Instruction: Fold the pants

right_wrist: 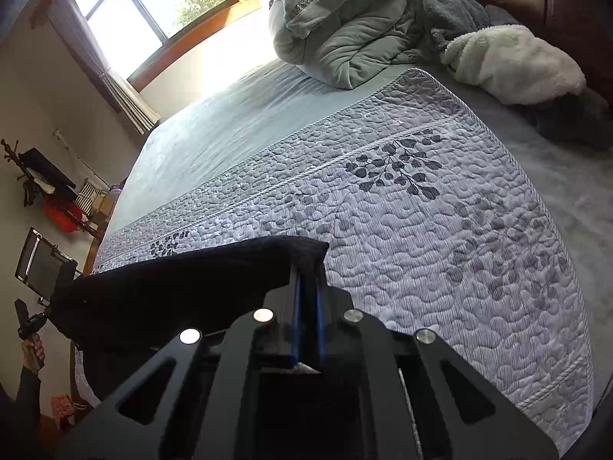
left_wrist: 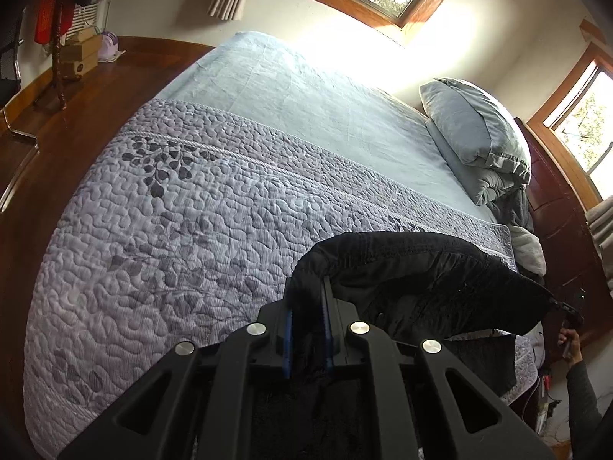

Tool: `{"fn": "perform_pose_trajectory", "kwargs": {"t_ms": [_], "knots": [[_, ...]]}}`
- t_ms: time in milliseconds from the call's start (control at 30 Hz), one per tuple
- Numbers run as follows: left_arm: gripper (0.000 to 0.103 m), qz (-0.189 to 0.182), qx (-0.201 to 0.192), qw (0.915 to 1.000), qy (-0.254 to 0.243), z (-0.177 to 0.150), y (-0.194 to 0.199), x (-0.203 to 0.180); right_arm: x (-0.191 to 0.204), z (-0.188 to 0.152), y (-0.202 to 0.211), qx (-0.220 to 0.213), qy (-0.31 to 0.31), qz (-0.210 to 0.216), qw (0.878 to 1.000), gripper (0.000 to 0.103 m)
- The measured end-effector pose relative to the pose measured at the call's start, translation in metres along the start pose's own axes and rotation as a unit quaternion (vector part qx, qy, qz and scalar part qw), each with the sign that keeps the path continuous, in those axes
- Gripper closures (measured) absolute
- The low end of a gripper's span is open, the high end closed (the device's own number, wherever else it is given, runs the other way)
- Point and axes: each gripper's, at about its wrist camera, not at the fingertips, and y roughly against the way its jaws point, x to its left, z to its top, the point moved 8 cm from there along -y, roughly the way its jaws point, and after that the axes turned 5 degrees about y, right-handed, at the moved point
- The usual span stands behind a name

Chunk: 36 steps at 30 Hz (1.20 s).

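The black pants (left_wrist: 421,280) hang stretched between my two grippers above the quilted lilac bedspread (left_wrist: 172,230). My left gripper (left_wrist: 308,287) is shut on one end of the pants' top edge. The fabric runs right to the other gripper (left_wrist: 571,306), small at the far right. In the right wrist view my right gripper (right_wrist: 306,268) is shut on the other end of the pants (right_wrist: 172,287). The cloth stretches left toward the left gripper (right_wrist: 32,322) in the person's hand. The lower part of the pants is hidden under the grippers.
The bedspread (right_wrist: 440,230) covers the near half of a bed with a blue-grey sheet (left_wrist: 306,107). A pillow (left_wrist: 475,126), folded duvet (right_wrist: 345,27) and white fleece (right_wrist: 513,65) lie at the headboard. Wooden floor (left_wrist: 57,134) and a coat stand (left_wrist: 57,38) are beyond the bed.
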Motion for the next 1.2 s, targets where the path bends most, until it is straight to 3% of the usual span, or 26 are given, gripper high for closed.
{"fn": "perform_pose_trajectory", "kwargs": {"t_ms": [500,800,900,1000,1033,1100,1133,1200], "knots": [[0.091,0.017,0.0,0.9997,-0.02,-0.085,0.033,0.021,-0.003,-0.12,0.061,-0.029,-0.037,-0.01,0.999,0.097],[0.089,0.045,0.037,0.9975,-0.04,-0.147,0.028,0.044,-0.014,-0.185,0.061,-0.017,-0.074,-0.023,0.997,0.091],[0.086,0.066,0.065,0.9943,-0.052,-0.169,0.018,0.053,-0.013,-0.206,0.054,0.001,-0.079,-0.024,0.997,0.087],[0.08,0.123,0.1,0.9846,-0.073,-0.196,0.002,0.07,-0.015,-0.229,0.045,0.022,-0.085,-0.04,0.995,0.074],[0.076,0.148,0.109,0.9804,-0.071,-0.204,-0.001,0.08,-0.017,-0.237,0.043,0.028,-0.093,-0.043,0.994,0.061],[0.07,0.189,0.112,0.9736,-0.062,-0.212,0.0,0.1,-0.022,-0.251,0.044,0.035,-0.109,-0.051,0.992,0.052],[0.059,0.201,0.11,0.9722,-0.048,-0.214,0.003,0.111,-0.025,-0.257,0.045,0.039,-0.118,-0.052,0.991,0.044],[0.053,0.216,0.092,0.9719,-0.01,-0.216,0.015,0.127,-0.026,-0.269,0.051,0.038,-0.139,-0.045,0.989,0.04]]}}
